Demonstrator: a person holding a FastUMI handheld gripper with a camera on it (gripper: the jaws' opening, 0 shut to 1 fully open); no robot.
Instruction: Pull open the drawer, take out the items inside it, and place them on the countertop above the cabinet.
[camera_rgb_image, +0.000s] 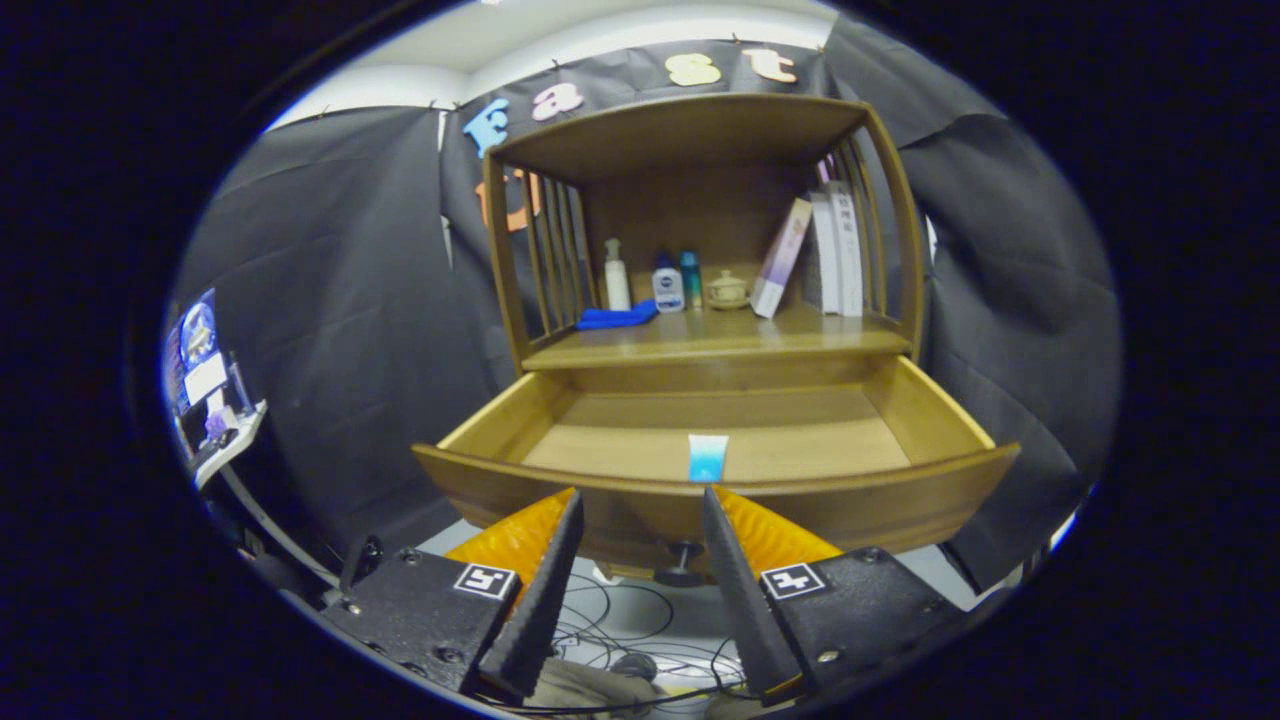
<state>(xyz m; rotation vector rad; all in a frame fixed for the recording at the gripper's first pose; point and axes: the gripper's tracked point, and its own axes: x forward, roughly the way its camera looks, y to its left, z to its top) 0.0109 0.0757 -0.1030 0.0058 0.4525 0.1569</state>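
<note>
Nearest the camera, at the bottom centre of the frame, the gripper (640, 500) has its two fingers spread apart with nothing between them; their tips sit in front of the drawer's front panel, not touching it as far as can be told. Between the fingers and a little lower, the dark drawer knob (683, 558) juts from that panel.

Just beyond the fingertips, the wooden drawer (930, 420) stands pulled wide open across the middle of the frame. Inside it, lying flat on the drawer floor close behind the front panel, is a small tube (708, 458), white at the far end and blue at the near end.

Above the drawer, in the upper centre, the cabinet's countertop (720, 338) carries a folded blue cloth (616, 317) at the left, then a white pump bottle (616, 276), a white-and-blue bottle (668, 284), a slim teal bottle (690, 278) and a small lidded ceramic pot (727, 290). To their right, books (835, 250) stand against the slatted side, one leaning.

Tangled cables (620, 620) lie on the floor at the bottom centre, under the gripper.
</note>
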